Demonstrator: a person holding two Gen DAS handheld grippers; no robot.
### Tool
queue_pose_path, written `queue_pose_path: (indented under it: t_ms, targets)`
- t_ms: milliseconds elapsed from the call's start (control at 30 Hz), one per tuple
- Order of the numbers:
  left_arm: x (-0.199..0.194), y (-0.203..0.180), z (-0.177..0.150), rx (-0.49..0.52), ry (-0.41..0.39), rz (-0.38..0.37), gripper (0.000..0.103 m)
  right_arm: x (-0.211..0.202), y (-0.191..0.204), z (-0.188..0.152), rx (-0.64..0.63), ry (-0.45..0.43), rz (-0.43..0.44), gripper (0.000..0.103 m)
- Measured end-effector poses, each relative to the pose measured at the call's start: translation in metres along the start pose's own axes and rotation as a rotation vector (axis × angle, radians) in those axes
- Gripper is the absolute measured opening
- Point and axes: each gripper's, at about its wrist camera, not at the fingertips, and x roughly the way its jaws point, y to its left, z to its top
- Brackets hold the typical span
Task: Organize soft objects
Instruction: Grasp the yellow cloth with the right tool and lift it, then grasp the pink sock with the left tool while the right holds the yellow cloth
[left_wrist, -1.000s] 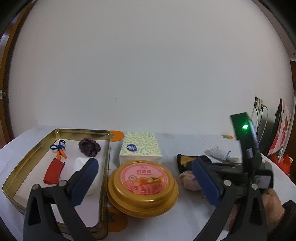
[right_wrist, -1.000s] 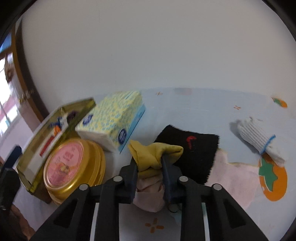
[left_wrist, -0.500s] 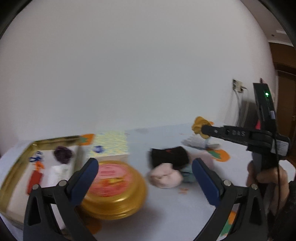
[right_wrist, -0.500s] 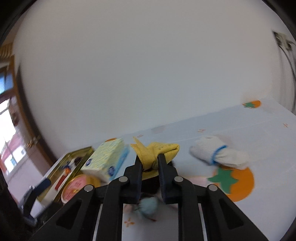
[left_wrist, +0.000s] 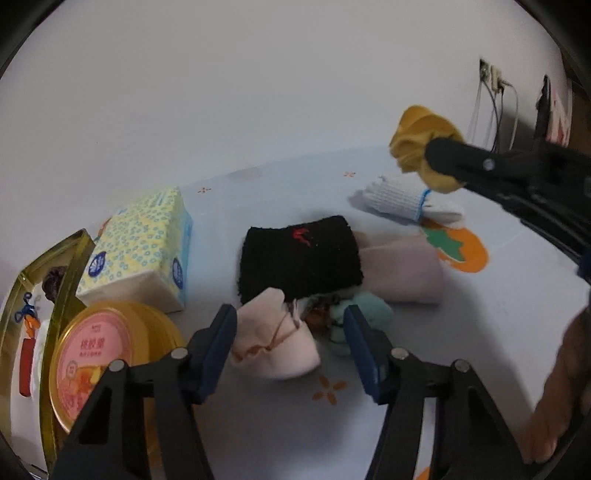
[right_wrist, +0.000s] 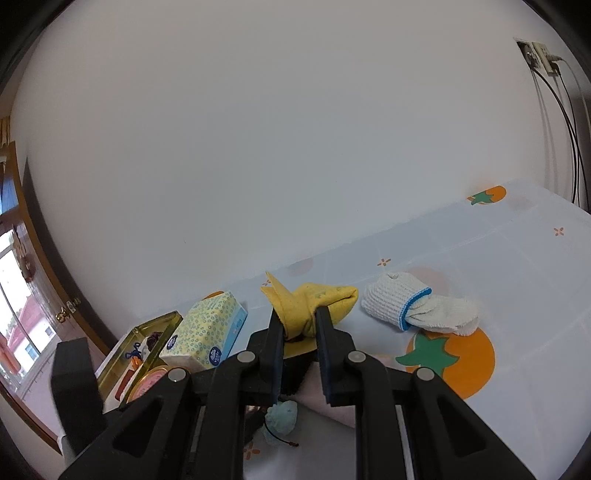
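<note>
My right gripper (right_wrist: 300, 318) is shut on a yellow sock (right_wrist: 314, 297) and holds it in the air above the table; it also shows in the left wrist view (left_wrist: 421, 146). My left gripper (left_wrist: 290, 325) is open, its jaws on either side of a pale pink rolled sock (left_wrist: 275, 334) and a light green sock (left_wrist: 364, 314) on the table. Behind them lie a black sock (left_wrist: 301, 258), a flat pink sock (left_wrist: 402, 269) and a white sock with a blue band (left_wrist: 400, 201), which the right wrist view also shows (right_wrist: 413, 304).
A yellow-and-blue tissue pack (left_wrist: 142, 245) stands left of the socks. A round gold tin with a pink lid (left_wrist: 92, 360) sits at the near left. A gold rectangular tin (left_wrist: 61, 266) holds small items at the far left. The tablecloth (left_wrist: 461, 254) has orange fruit prints.
My right gripper has lifted the yellow sock off the pile, up and to the right. My left gripper has swung right from the tins and down to the pink and green socks.
</note>
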Motion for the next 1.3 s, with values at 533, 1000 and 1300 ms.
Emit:
queue_pose_path:
  t_ms: [533,1000,1300]
  targets:
    - [-0.002,0.007,-0.013,-0.080,0.048,-0.233,0.028,-0.003,-0.004,0.003,0.038,-0.011,-0.003,0.018]
    - [0.007,0.005,-0.011,-0.107,0.084,-0.230,0.054,-0.004,-0.004,0.003,0.048,-0.008,-0.010,0.018]
    - [-0.005,0.016,-0.014,-0.131,0.030,-0.236,0.025,-0.006,-0.004,0.003,0.057,-0.027,-0.024,0.018]
